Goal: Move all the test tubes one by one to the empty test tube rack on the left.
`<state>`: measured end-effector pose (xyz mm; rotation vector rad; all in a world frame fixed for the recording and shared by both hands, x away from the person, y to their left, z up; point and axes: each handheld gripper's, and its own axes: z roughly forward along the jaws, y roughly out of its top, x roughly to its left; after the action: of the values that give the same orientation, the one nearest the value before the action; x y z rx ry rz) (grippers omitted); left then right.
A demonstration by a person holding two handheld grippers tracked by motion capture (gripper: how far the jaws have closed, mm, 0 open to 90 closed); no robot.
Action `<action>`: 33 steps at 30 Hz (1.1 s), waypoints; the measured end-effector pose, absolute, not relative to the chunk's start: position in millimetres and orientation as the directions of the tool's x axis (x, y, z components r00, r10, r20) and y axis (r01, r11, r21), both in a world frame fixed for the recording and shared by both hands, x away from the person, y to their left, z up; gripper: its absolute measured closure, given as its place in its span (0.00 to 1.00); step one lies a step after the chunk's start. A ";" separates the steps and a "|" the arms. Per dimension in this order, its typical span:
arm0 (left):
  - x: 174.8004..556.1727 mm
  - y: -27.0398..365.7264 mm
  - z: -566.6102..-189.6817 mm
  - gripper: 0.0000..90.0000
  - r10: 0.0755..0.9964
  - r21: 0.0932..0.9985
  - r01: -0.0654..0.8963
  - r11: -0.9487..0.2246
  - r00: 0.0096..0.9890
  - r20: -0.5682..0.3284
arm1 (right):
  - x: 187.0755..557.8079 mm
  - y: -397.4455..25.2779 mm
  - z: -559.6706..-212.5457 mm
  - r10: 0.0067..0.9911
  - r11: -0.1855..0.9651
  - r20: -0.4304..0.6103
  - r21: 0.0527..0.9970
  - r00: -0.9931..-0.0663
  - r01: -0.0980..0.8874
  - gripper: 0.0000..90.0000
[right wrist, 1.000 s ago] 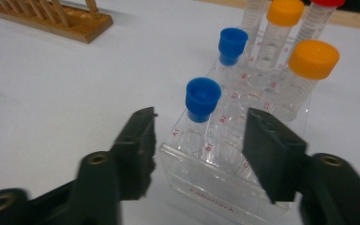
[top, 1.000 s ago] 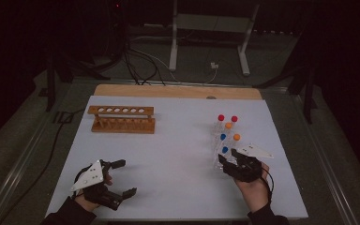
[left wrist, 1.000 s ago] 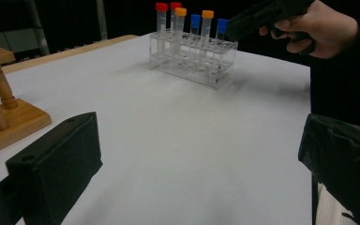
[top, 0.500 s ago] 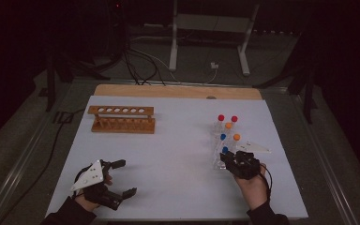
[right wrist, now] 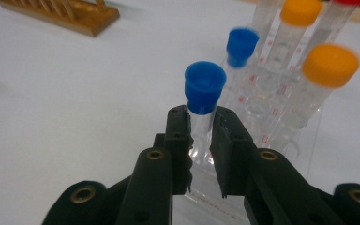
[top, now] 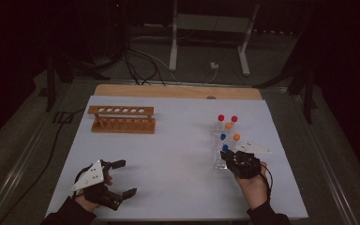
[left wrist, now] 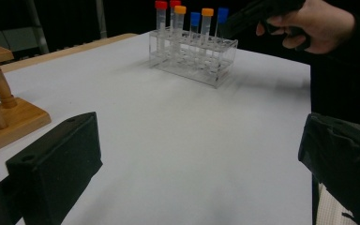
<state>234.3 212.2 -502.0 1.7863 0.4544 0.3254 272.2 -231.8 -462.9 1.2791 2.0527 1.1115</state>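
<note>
Tongs (right wrist: 200, 126) now around upright tube (right wrist: 201, 110)

The left gripper (top: 122, 178) is held low at the near left, its jaws spread wide apart and pointed to the right, gripped by the left hand (top: 91, 194). The right gripper (right wrist: 200, 123) is held forward by the right hand (top: 253, 187), its jaws drawn in close, with only a narrow gap between the tips.

Wide bare table (top: 178, 154) lies open between the wooden rack (top: 122, 118) and the clear rack (top: 219, 154), whose crowded capped tubes (right wrist: 328, 70) block its far side
</note>
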 end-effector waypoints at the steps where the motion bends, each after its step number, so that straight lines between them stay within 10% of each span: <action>1: 234.4 212.2 -502.0 0.01 0.467 0.966 0.133 -0.222 0.884 -0.014 | 271.4 -232.7 -461.1 0.890 0.232 0.025 0.835 -0.455 0.500 0.86; 33: 247.6 182.2 -465.1 0.01 0.361 0.949 0.191 -0.250 0.928 -0.092 | 240.7 -190.3 -428.6 0.791 0.308 -0.046 0.891 -0.610 0.333 0.86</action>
<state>247.6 182.2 -465.1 1.8355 0.4091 0.1688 240.7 -190.3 -428.6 0.9946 2.0967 1.2563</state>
